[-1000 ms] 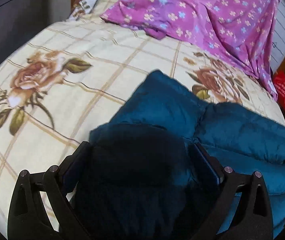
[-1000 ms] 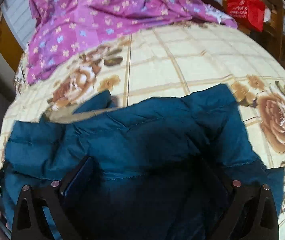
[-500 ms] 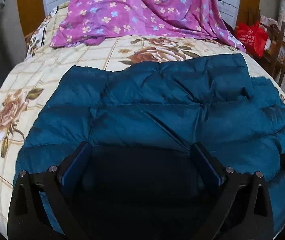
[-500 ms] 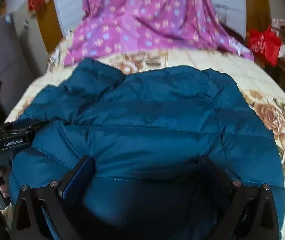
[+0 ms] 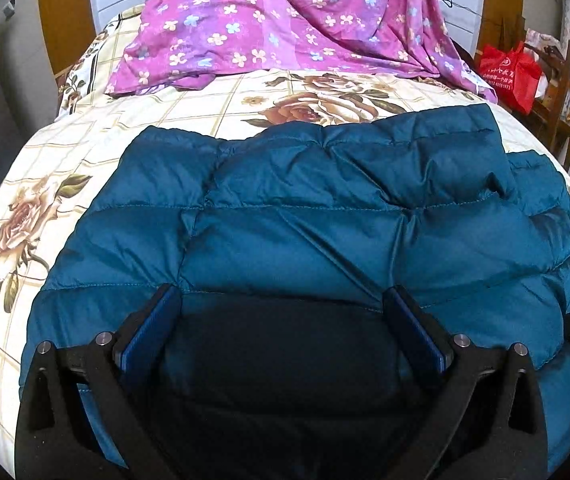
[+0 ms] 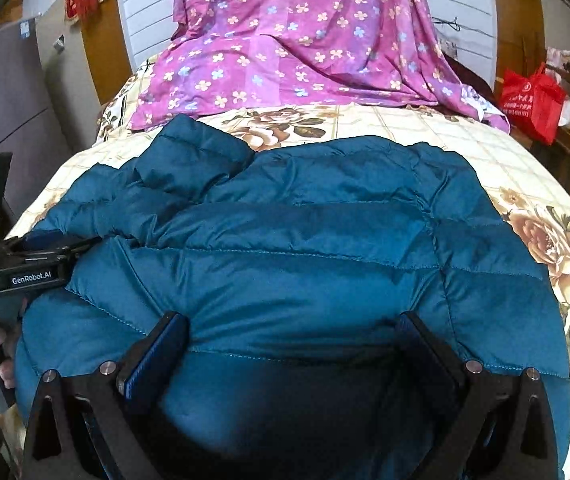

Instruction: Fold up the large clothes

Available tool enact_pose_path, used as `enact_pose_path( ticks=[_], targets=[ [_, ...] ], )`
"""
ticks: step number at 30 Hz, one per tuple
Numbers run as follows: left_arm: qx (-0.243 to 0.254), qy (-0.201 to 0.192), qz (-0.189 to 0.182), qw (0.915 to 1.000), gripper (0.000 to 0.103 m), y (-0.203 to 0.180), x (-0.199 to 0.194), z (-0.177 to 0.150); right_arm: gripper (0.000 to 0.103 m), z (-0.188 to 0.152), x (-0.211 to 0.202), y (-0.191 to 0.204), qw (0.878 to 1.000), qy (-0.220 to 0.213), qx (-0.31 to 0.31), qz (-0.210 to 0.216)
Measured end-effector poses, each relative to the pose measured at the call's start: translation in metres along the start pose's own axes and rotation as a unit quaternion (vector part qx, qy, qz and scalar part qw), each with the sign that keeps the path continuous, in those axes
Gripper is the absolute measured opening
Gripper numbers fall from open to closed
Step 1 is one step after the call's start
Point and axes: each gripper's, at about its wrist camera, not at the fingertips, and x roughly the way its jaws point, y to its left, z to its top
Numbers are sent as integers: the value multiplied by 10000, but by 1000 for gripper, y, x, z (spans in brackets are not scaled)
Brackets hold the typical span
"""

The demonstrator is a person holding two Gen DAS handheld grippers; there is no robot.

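A teal quilted down jacket (image 5: 305, 216) lies spread on the bed, folded on itself, and also shows in the right wrist view (image 6: 305, 248). My left gripper (image 5: 285, 300) is open, its fingers wide apart, with a bulge of the jacket's near edge between them. My right gripper (image 6: 293, 324) is open the same way over the jacket's near edge. The left gripper's body shows side-on at the left of the right wrist view (image 6: 25, 268), beside the jacket's left sleeve. Whether the pads touch the cloth is hidden in shadow.
The bed has a cream sheet with rose prints (image 5: 25, 216). A purple flowered cloth (image 5: 285, 24) drapes over the headboard end. A red bag (image 5: 509, 72) sits on wooden furniture at the right. A grey cabinet (image 6: 5, 92) stands left of the bed.
Both views have swung from looking across the bed to facing the headboard. The jacket now lies flatter and wider, folded over. Both grippers stay open over its near edge.
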Motion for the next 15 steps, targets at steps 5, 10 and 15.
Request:
enact_pose_path(
  ticks=[5, 10, 15],
  targets=[
    [-15, 17, 3, 10000, 102, 0, 0, 0, 103, -1, 0, 0, 10000, 32, 0, -29],
    [-49, 94, -30, 9999, 102, 3, 1, 1, 103, 3, -4, -5, 9996, 222, 32, -192],
    [29, -85, 92, 9999, 102, 28, -29, 11, 103, 10, -44, -33, 9970, -297, 58, -710]
  ],
)
